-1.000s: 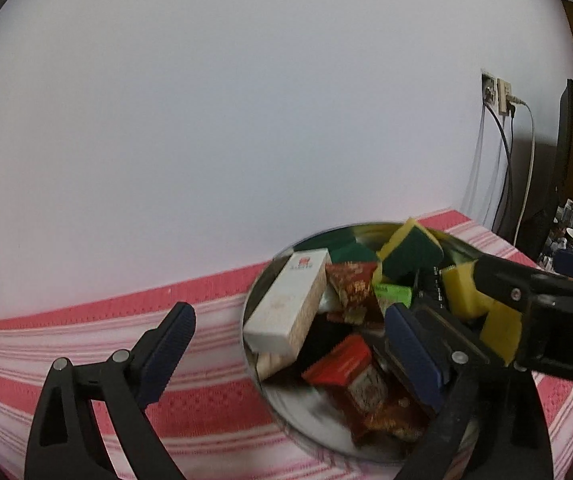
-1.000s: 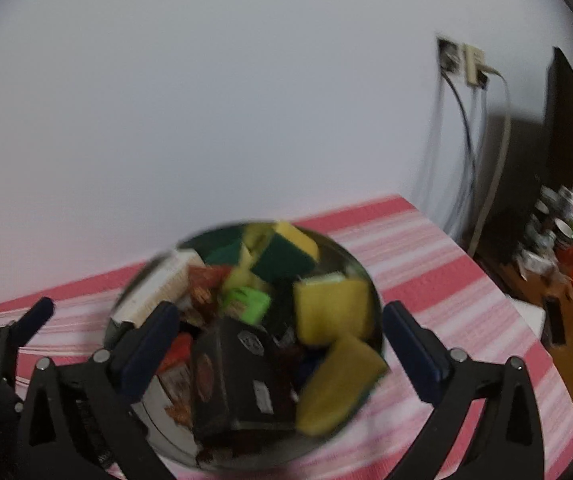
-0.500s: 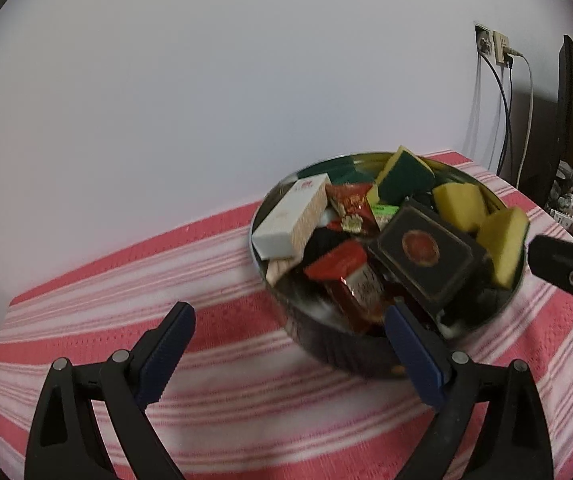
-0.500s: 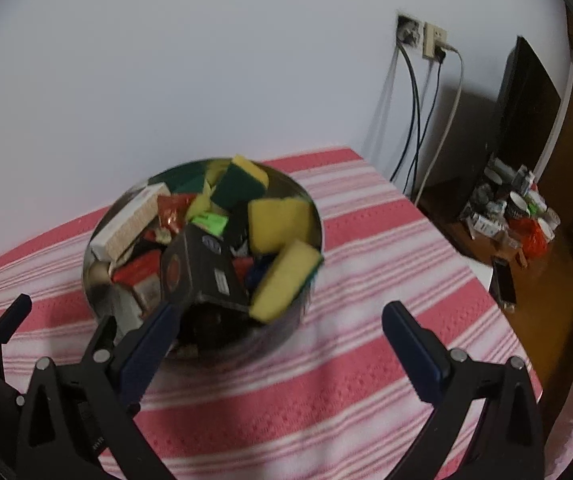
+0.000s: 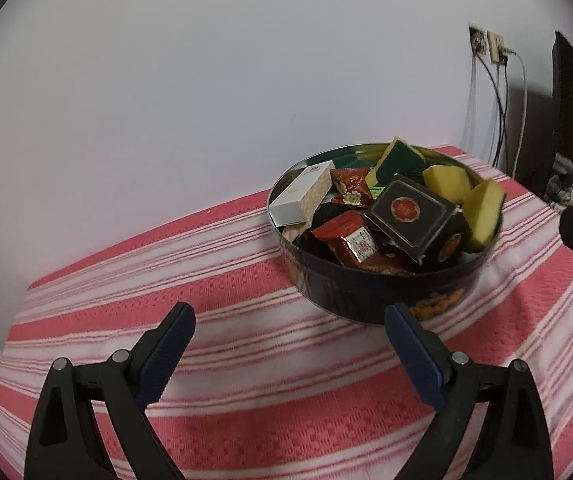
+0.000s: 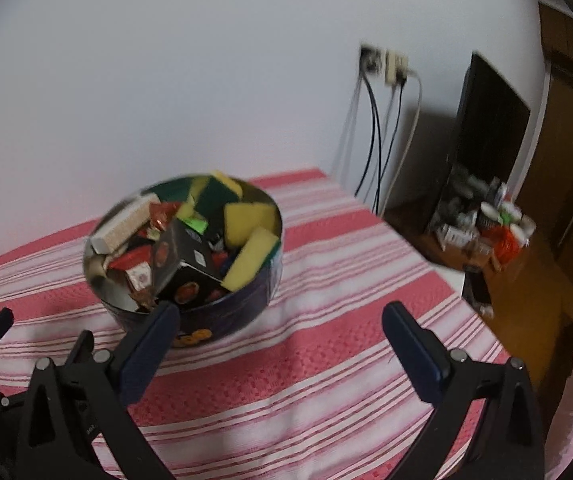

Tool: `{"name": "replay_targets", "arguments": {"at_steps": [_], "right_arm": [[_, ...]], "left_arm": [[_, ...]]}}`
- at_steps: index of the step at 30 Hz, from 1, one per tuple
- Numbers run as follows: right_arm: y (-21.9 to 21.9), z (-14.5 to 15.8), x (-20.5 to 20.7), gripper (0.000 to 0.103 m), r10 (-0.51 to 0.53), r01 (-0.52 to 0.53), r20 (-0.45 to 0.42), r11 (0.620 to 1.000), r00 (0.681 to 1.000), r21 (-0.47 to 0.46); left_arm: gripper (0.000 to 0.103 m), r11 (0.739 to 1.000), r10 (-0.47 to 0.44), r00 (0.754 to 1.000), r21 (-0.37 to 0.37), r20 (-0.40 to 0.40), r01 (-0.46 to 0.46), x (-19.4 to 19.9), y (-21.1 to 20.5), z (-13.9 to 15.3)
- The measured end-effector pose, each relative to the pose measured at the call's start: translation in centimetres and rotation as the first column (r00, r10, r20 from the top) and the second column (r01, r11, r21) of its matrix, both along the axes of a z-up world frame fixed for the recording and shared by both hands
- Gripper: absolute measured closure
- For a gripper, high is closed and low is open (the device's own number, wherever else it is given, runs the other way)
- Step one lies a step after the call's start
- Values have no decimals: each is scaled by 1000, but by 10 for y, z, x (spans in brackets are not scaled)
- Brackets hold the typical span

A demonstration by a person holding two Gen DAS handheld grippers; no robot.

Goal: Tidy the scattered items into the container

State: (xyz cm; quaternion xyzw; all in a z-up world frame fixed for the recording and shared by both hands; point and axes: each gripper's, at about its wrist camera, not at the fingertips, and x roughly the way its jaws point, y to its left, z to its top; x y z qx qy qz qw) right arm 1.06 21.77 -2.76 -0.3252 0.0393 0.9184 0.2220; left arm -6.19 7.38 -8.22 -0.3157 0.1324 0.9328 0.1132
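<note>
A round dark tin (image 5: 370,292) stands on the red and white striped cloth (image 5: 246,280), also in the right wrist view (image 6: 222,312). It holds a black box (image 5: 410,212), a white box (image 5: 302,196), red packets (image 5: 350,236) and yellow-green sponges (image 5: 482,212). My left gripper (image 5: 290,352) is open and empty, short of the tin. My right gripper (image 6: 278,344) is open and empty, in front of the tin and to its right.
A white wall runs behind the table. A socket with hanging cables (image 6: 382,120) is at the right. A dark monitor (image 6: 490,128) and a cluttered low wooden surface (image 6: 482,224) stand beyond the table's right edge.
Both grippers have pulled back from the tin, which now looks smaller and farther. The black box lies in the tin.
</note>
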Motion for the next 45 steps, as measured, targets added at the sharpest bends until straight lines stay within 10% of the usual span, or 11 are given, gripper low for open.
{"name": "replay_targets", "arguments": {"at_steps": [7,17,36,45], "right_arm": [[-16,1,6,0,-2,3,-18,999,1000,53],[-48,6,9,0,29,-23,-48,992,998,125],[-55,16,19,0,74,-60,-109,990,991,128],[-15,28,67,0,95,-79,-313,995,945,63]], "left_arm": [[5,990,76,997,-114,-16,-78,14,-14,-1],[5,990,112,978,-64,-173,-125,38,-46,21],[5,999,35,981,31,-190,-30,47,-59,54],[5,994,22,980,111,-199,0,45,-52,59]]}}
